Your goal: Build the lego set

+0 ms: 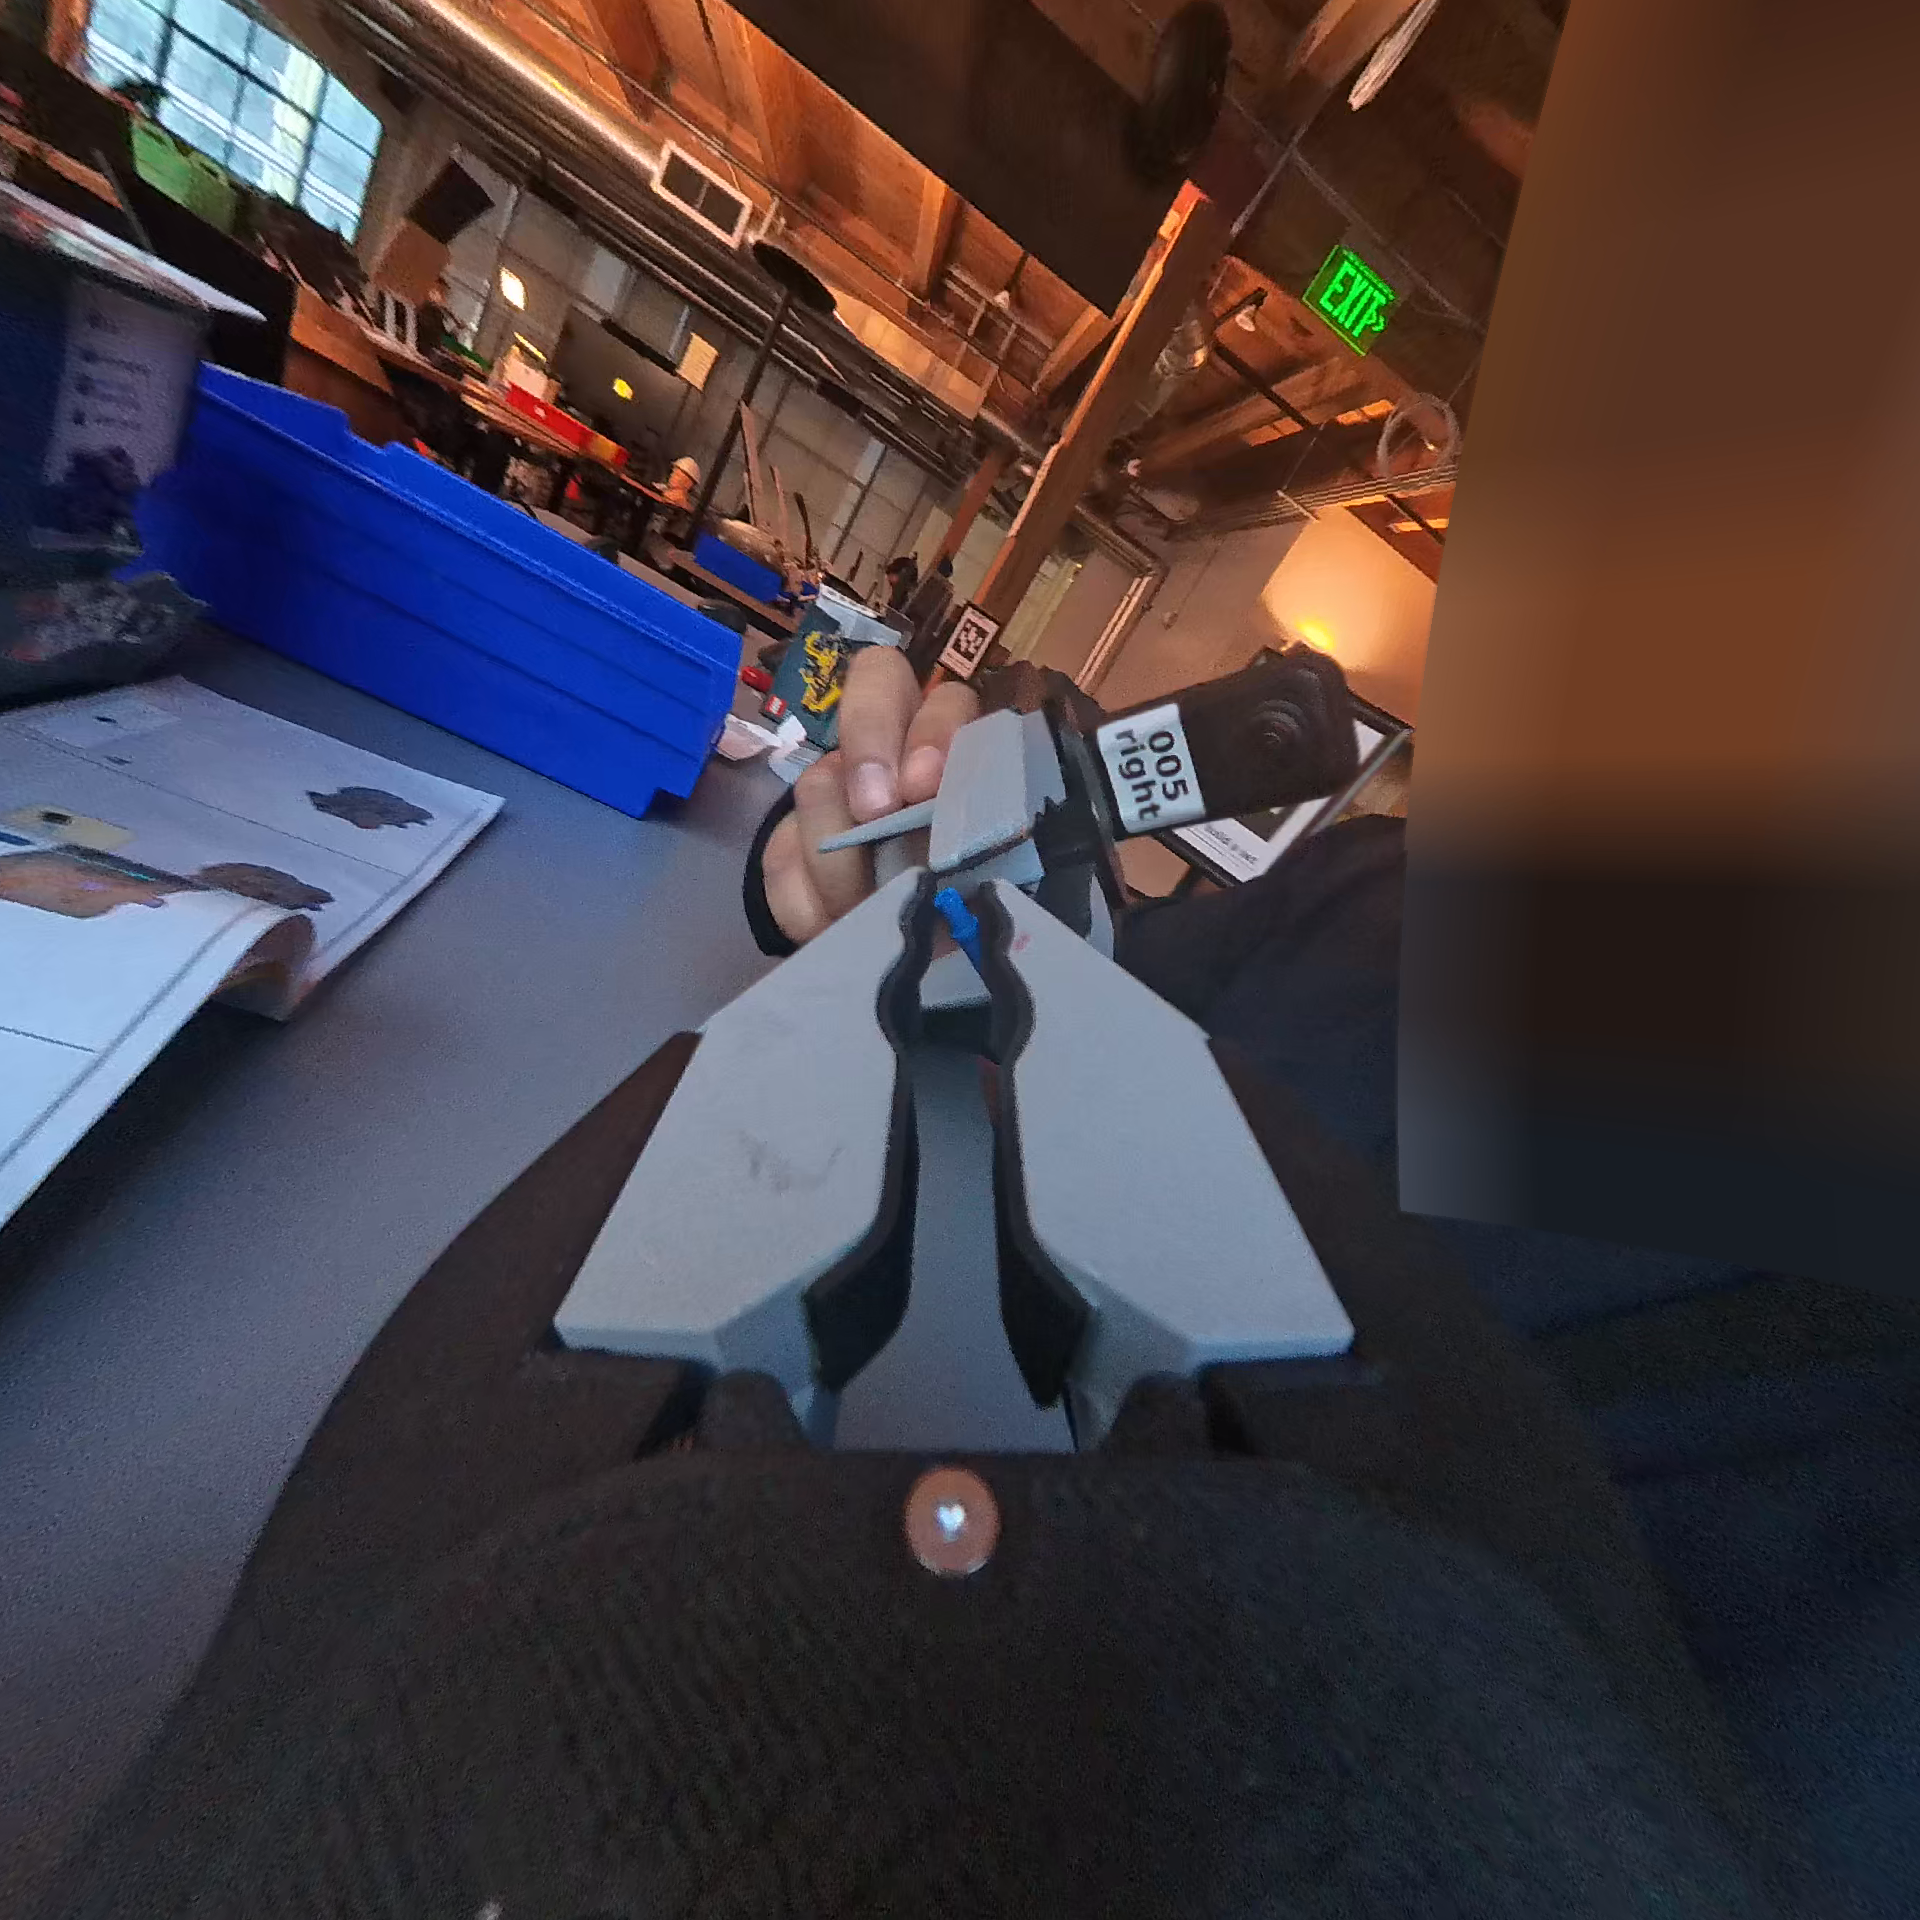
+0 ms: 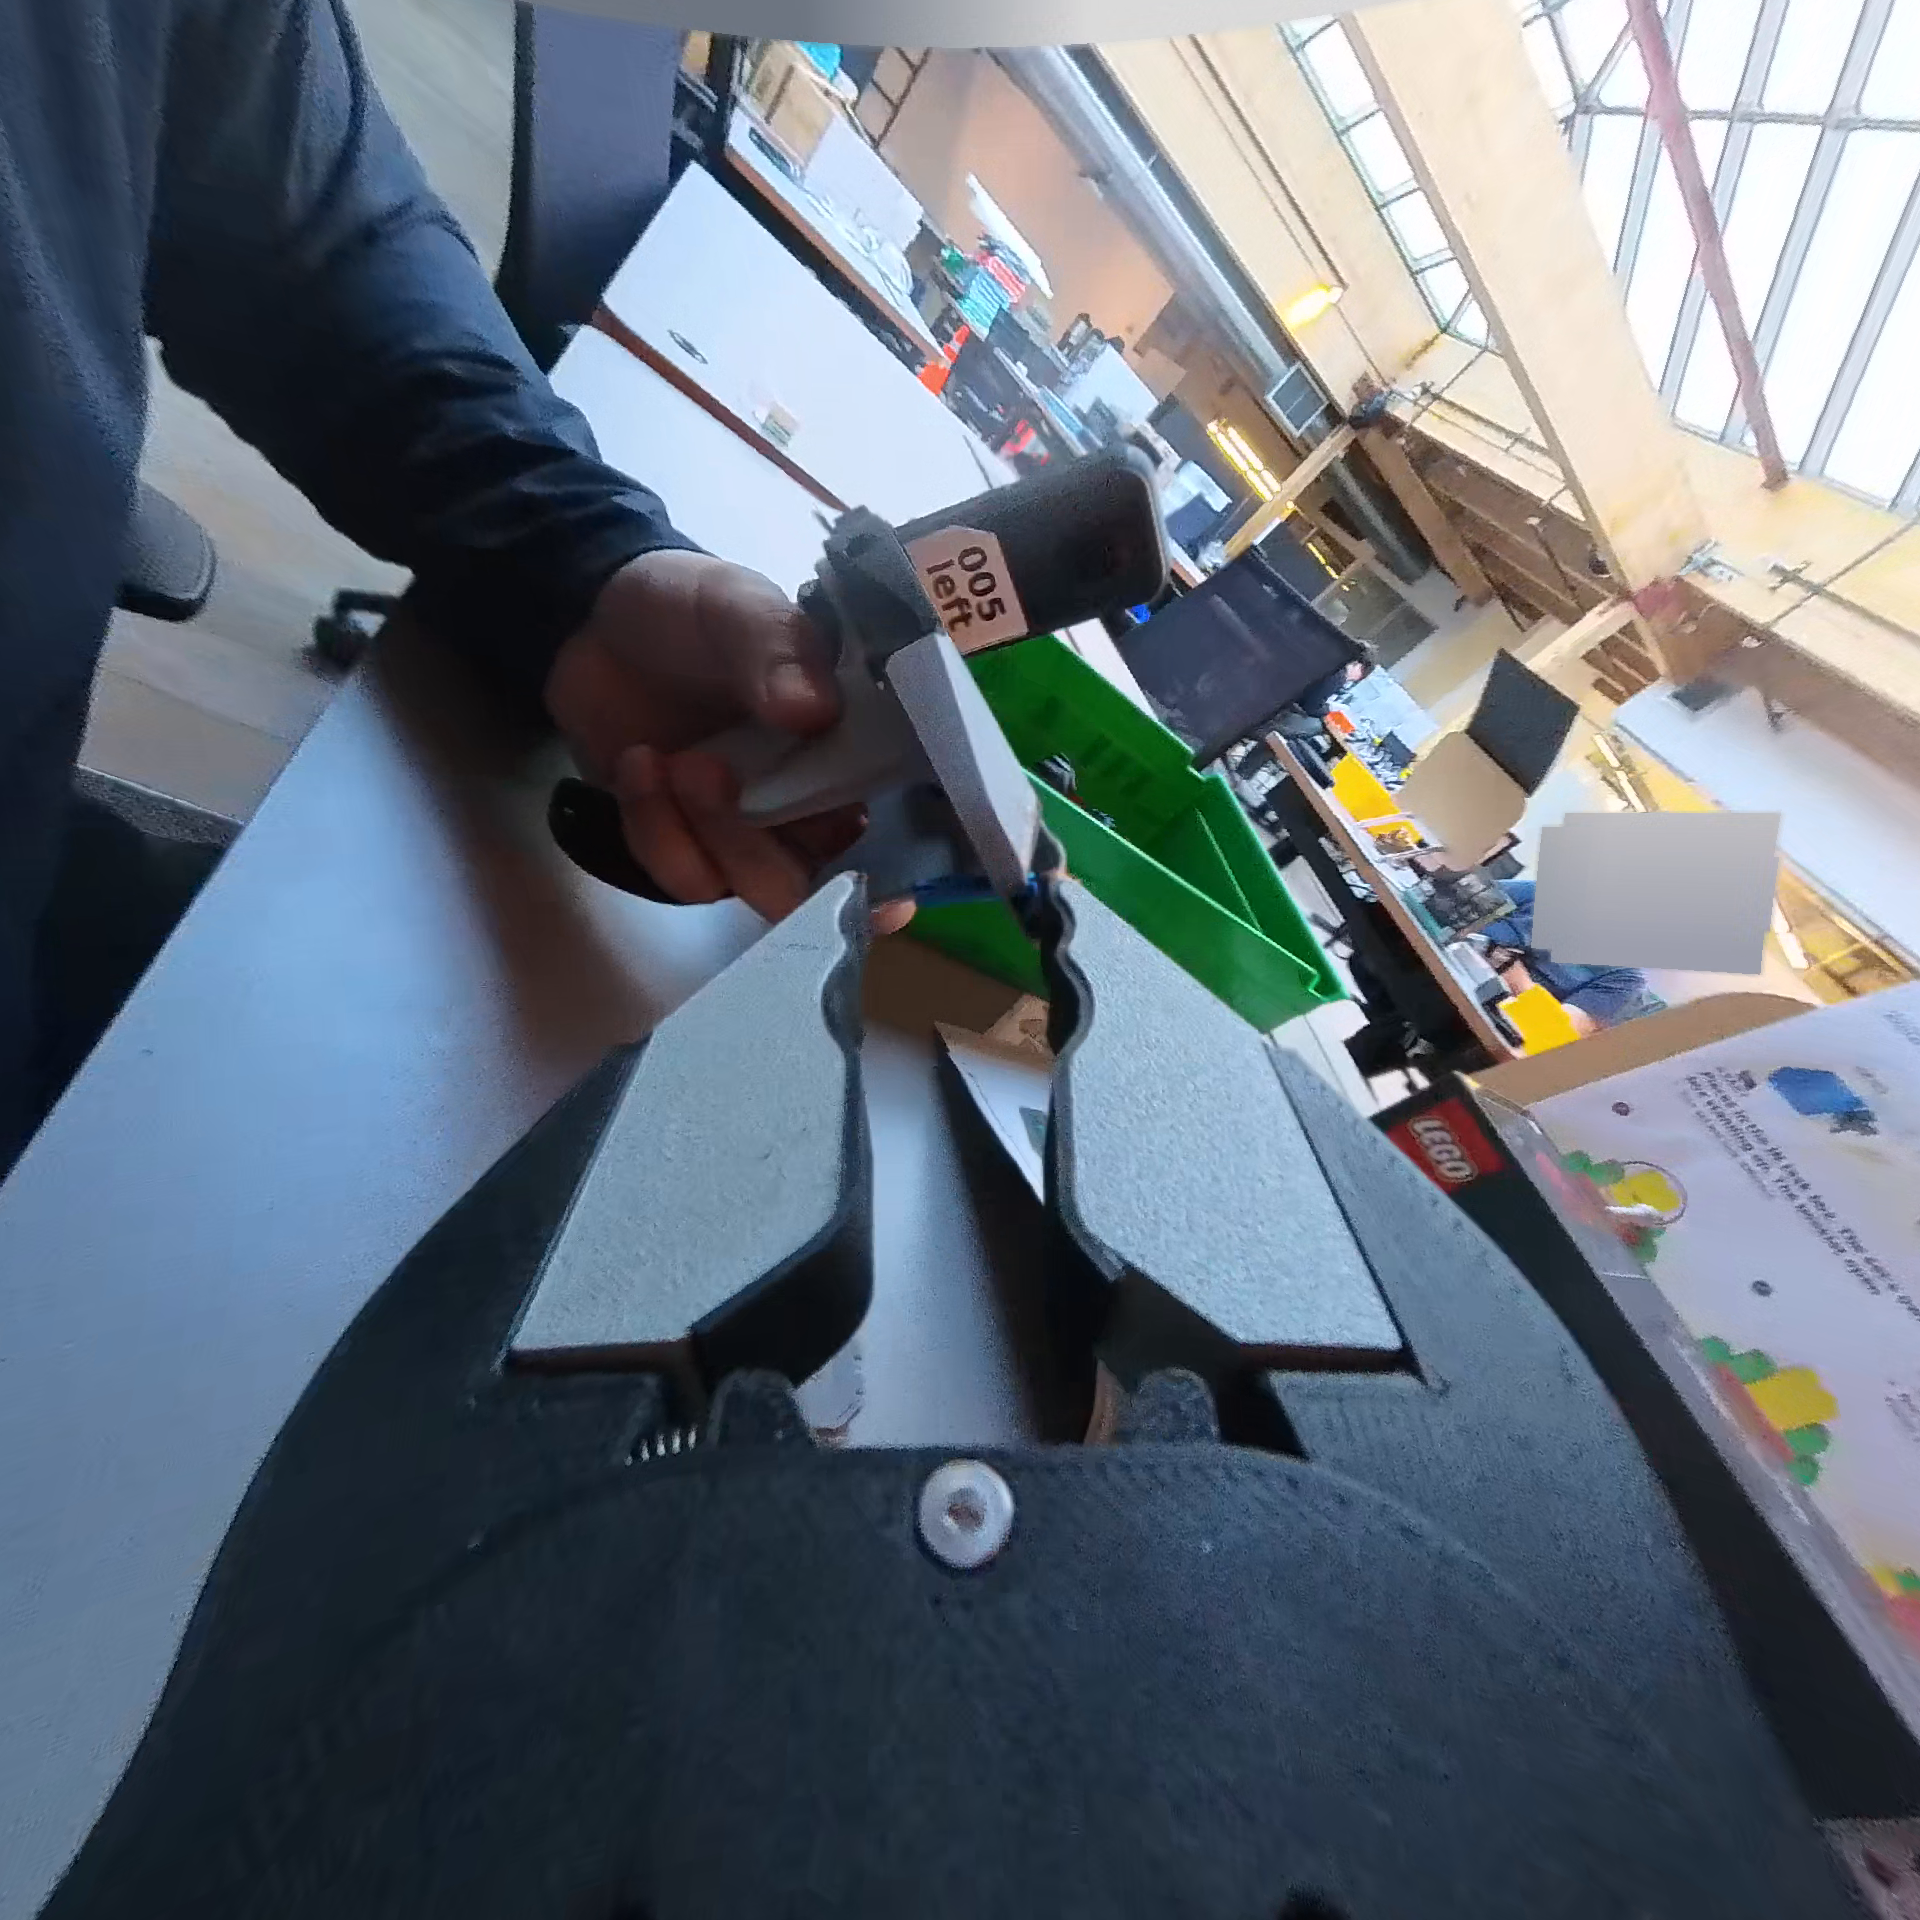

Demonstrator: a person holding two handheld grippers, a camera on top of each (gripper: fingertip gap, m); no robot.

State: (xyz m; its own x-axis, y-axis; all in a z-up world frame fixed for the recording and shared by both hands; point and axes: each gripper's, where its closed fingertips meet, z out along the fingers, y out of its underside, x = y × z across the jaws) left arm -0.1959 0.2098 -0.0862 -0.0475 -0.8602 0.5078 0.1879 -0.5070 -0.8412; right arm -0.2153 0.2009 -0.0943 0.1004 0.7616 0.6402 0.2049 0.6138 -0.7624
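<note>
In the left wrist view my left gripper [image 1: 954,906] is shut on a small blue lego pin [image 1: 951,916], pinched at the very fingertips and held above the grey table [image 1: 540,987]. My right gripper [image 1: 935,831] shows just beyond it, held by a hand and pointed at the pin. In the right wrist view my right gripper [image 2: 956,899] is open, with its jaws apart. The left gripper [image 2: 1013,868] reaches in between them with the blue pin [image 2: 945,888]. The pin's end sits against my right-hand fingertip [image 2: 1055,920].
A blue bin [image 1: 436,603] and an open instruction booklet [image 1: 208,883] lie to the left on the table. A green bin [image 2: 1143,862] stands behind the grippers. A lego box [image 2: 1455,1143] and a printed sheet [image 2: 1766,1195] are at the right. A person's dark sleeve [image 2: 312,364] is close. The grippers are tip to tip, or close to it.
</note>
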